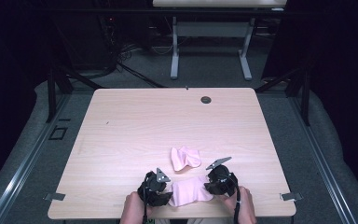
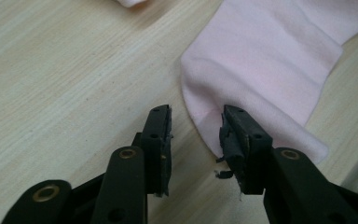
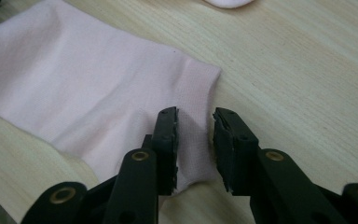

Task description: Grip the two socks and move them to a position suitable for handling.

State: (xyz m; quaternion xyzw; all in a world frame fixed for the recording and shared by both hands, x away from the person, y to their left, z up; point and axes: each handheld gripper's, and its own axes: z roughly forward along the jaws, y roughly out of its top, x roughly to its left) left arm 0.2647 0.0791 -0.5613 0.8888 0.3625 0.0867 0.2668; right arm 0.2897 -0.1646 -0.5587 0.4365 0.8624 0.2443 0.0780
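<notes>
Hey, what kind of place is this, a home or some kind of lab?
Probably a lab or recording studio: a bare wooden table ringed by black curtains, with cables on grey carpet and another desk behind.

Pale wood-grain table [image 1: 121,135], rounded corners, standing on grey carpet; small dark round grommet hole [image 1: 206,100] near the far edge, right of centre; flat pink sock [image 1: 189,190] lying by the near edge, about mid-width; second pink sock [image 1: 185,157], crumpled, just beyond the first and apart from it; metal brackets [image 1: 55,197] at both near corners.
</notes>
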